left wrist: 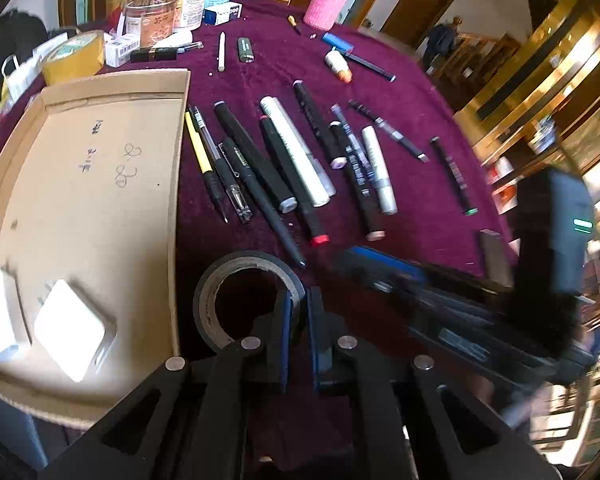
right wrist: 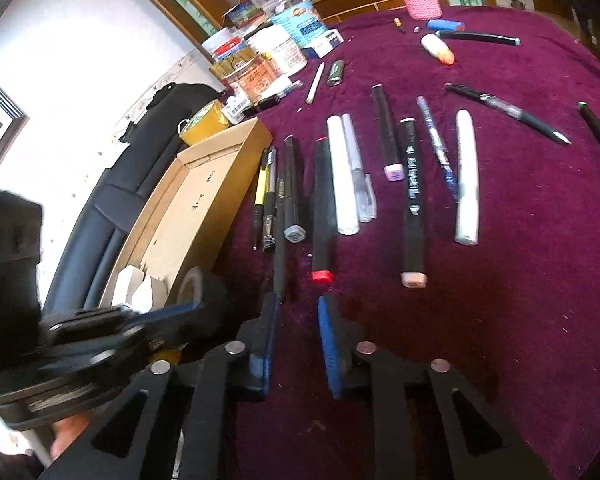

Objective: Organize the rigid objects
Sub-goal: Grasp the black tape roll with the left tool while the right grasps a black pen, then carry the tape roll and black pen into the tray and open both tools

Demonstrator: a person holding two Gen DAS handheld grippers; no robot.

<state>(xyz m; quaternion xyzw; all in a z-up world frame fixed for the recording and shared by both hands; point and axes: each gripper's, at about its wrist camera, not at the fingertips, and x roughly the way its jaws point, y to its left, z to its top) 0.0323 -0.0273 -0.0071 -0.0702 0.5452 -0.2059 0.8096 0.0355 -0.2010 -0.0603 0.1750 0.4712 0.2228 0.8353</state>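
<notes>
The black tape roll (left wrist: 249, 300) stands at the near edge of the tabletop (left wrist: 420, 200), just beside the long wall of the cardboard tray (left wrist: 100, 168). Your left tool (left wrist: 299, 312) has its pads pressed on the wall of this roll, one finger (left wrist: 285, 320) inside the ring and the other outside. This way of holding is sensible, I think: the ring is too broad to take across, but its wall is thin, so the tool stands narrow and clamps it. The tray is so close that the roll probably needs only a short lift over the wall.

Inside the tray, at its near end, two white blocks (left wrist: 74, 330) already lie, so it seems to be the place where the sorted things go.

Your right tool (right wrist: 298, 320) is over the cloth near the red-capped marker (right wrist: 323, 208). Its fingers are only a little apart and nothing is between them. It points toward the near ends of the pens, perhaps ready for the next one.

Further out, many pens and markers lie almost parallel in a loose row on the purple cloth, among them a white marker (right wrist: 342, 176) and a yellow pen (left wrist: 198, 148). They lie apart enough that a single one can be taken. Jars and boxes (left wrist: 168, 8) and a pink knitted cup (left wrist: 326, 2) stand at the far edge.
</notes>
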